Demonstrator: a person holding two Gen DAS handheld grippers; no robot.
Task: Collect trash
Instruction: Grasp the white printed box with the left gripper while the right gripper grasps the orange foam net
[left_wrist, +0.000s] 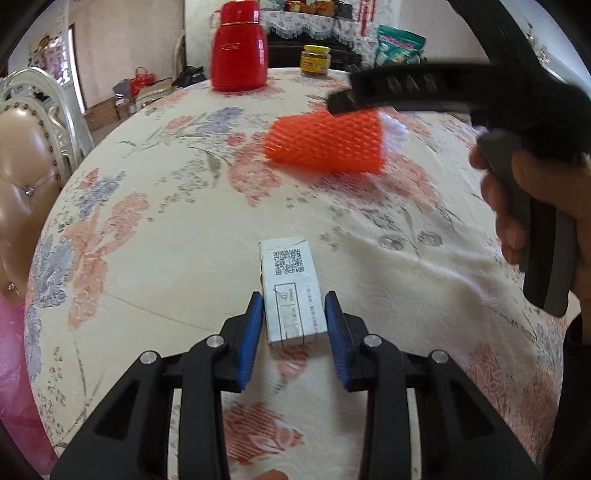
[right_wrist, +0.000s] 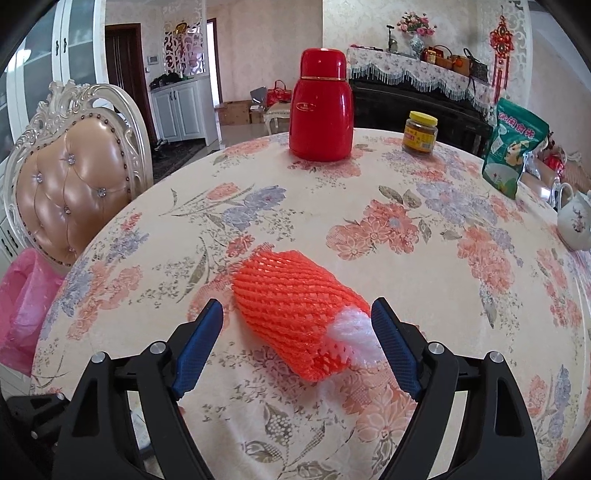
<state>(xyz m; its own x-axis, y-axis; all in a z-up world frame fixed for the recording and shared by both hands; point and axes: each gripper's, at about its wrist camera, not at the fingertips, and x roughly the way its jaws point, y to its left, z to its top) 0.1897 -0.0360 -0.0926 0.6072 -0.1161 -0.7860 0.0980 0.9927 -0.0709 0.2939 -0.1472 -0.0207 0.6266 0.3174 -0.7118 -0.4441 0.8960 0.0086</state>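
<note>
A small white cardboard box (left_wrist: 291, 295) is pinched by the left gripper (left_wrist: 294, 306) on the floral tablecloth (left_wrist: 166, 229). The right gripper (right_wrist: 297, 314) is held spread around an orange foam net sleeve (right_wrist: 295, 314).

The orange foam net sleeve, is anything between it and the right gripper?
Nothing visible. The orange foam net sleeve lies on the floral tablecloth, already between the right gripper and its open blue fingers, with no other object in that gap.
</note>
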